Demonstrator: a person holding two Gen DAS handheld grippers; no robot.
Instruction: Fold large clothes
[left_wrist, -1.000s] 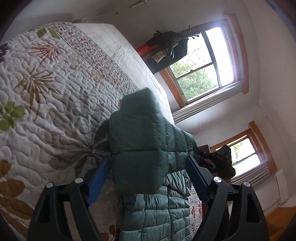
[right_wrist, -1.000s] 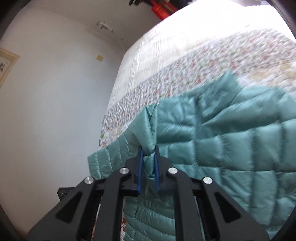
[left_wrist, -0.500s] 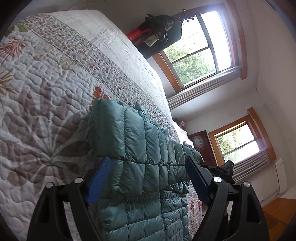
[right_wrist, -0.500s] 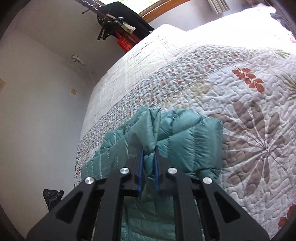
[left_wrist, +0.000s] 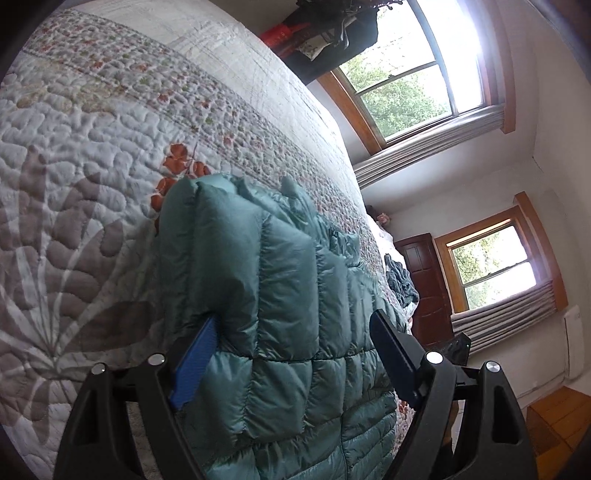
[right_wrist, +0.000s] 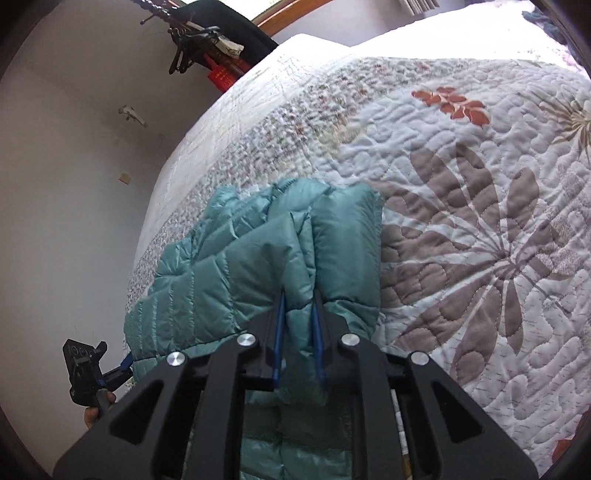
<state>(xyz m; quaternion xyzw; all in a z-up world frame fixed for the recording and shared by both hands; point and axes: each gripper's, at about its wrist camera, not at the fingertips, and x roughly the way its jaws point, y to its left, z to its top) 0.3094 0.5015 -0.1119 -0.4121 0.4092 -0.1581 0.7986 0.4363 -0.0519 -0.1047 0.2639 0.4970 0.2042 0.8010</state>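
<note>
Left wrist view shows the left hand-held gripper (left_wrist: 291, 354) spread wide, its blue-padded fingers (left_wrist: 194, 363) either side of the teal quilted puffer jacket (left_wrist: 280, 295) without pinching it. Right wrist view shows the right hand-held gripper (right_wrist: 298, 332) nearly pressed together, its thin blue pads pinching a ridge of the same jacket (right_wrist: 258, 266).

The jacket lies on the bed's white quilted bedspread with brown and rust leaf prints (left_wrist: 81, 192), its near part doubled over the body so the bulk forms a thick, puffy fold. Beyond it the bedspread runs to a flowered band, then a dark clothes rack (right_wrist: 207, 40) and two wood-framed windows (left_wrist: 410, 74).

Judged from this, a fold is being laid down, with one side already let go. The next move likely calls for the right side to lower its pinched edge onto the stack and release, then for both to press the springy down flat so it does not spring open.
</note>
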